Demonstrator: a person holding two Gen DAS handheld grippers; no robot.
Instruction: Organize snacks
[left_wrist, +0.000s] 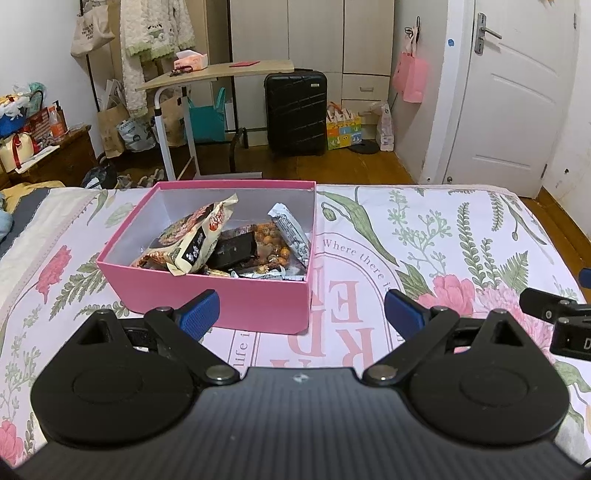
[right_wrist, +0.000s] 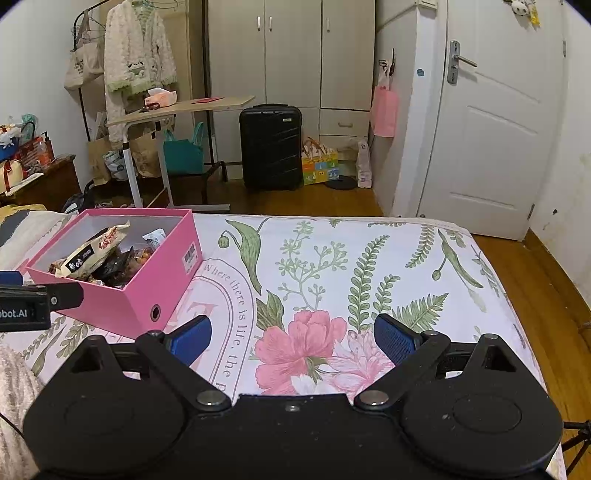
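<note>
A pink box (left_wrist: 236, 295) is sitting open on the floral bedspread, lidless, at about eleven o'clock in the left wrist view. Snacks are lying heaped inside: a cream noodle packet (left_wrist: 195, 236) is leaning at nine o'clock, a dark wrapper (left_wrist: 236, 249) centre, orange nuts (left_wrist: 271, 243) and a silver-white wrapper (left_wrist: 291, 230) at three o'clock.

pink box (left_wrist: 236, 299) blocks left, open top, bedsheet (right_wrist: 369, 258) free on right
</note>
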